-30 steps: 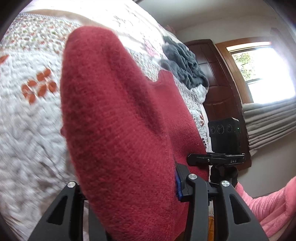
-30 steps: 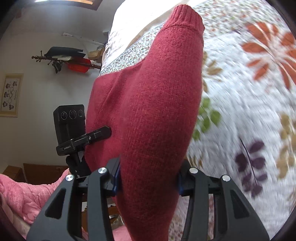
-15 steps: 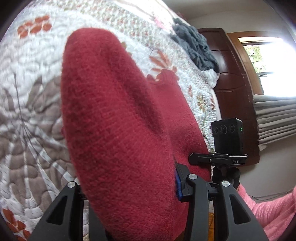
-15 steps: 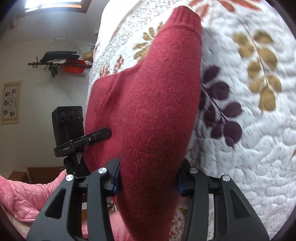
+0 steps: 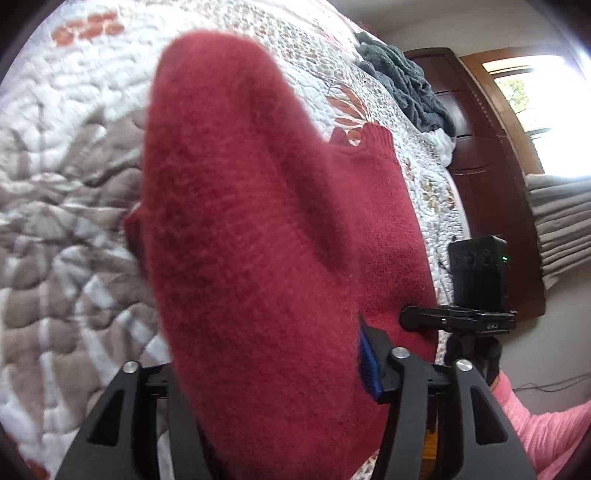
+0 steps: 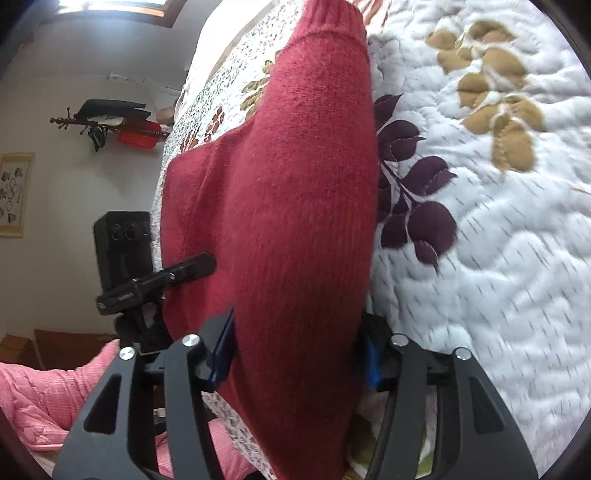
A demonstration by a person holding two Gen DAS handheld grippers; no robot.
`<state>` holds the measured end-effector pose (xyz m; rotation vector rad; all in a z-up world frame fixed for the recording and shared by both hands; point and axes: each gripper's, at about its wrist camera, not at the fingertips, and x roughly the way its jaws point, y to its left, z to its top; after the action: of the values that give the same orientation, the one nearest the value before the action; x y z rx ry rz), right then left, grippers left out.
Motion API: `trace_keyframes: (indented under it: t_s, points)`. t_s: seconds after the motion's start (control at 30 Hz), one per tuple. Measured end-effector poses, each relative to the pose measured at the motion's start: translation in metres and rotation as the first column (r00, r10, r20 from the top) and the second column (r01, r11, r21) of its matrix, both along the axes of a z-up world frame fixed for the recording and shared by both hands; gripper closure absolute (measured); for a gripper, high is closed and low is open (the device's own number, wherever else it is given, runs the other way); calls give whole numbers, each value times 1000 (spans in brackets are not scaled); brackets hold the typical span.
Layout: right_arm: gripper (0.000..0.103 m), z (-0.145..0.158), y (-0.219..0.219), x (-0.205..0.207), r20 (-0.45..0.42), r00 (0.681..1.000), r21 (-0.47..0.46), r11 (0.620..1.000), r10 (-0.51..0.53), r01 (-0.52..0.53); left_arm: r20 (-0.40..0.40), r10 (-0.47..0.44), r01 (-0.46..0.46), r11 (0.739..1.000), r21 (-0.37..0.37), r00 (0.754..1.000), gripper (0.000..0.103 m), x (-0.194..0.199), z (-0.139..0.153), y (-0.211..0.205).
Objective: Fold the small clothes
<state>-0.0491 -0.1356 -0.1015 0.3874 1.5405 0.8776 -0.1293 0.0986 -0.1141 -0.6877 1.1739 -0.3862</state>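
Our left gripper (image 5: pixel 266 373) and right gripper (image 6: pixel 295 354) each clamp a sleeve of the red sweater (image 6: pixel 295 206), which hangs over the quilt (image 6: pixel 498 258); soft, limp knit, we judge, best pinched at cuffs or hem.

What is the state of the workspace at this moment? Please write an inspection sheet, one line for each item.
Surface: quilted bedspread, white with leaf and flower patterns, covers the bed.
Job's things: red knit sweater, held up over the quilt at both sides; a ribbed cuff points away.
Clutter: grey garment, crumpled at the far edge of the bed.
Grippers: left gripper shut on the sweater; right gripper shut on the sweater.
Cables: a thin cable lies on the floor by the wall.
Surroundings: dark wooden door, bright window, framed picture, wall rack holding dark and red things, pink sleeve.
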Motion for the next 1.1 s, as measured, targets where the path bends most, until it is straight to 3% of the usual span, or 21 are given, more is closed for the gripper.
trace_keyframes:
  t_s: [0.2,0.37,0.53,0.7,0.87,0.97,1.1]
  points:
    - [41,8,-24,-36,40,998,-14,999,-44,44,65,0,-7,996,94,998,40,-44,32,-5]
    - [59,5,-34,-66,73,997,-38,998,-38,41,99,-25,5,981,194,995,39,-86,31,-20]
    - [72,3,-42,-98,120,990,-48,996,-75,81,106,25,-47,976,213,994,41,-117,9,-19]
    - [72,-11,-43,-111,153,983,-70,991,-103,115,128,73,-96,978,185,989,39,-128,-4,-12]
    - [72,-33,-56,-114,97,979,-13,984,-178,180,126,61,-87,973,213,990,38,-129,-2,-15]
    - [70,-28,-55,-115,105,980,-17,985,-172,175,126,50,-79,968,237,991,38,-128,2,-18]
    - [59,-13,-49,-124,150,977,-57,985,-152,162,114,83,-111,959,260,990,33,-130,7,-21]
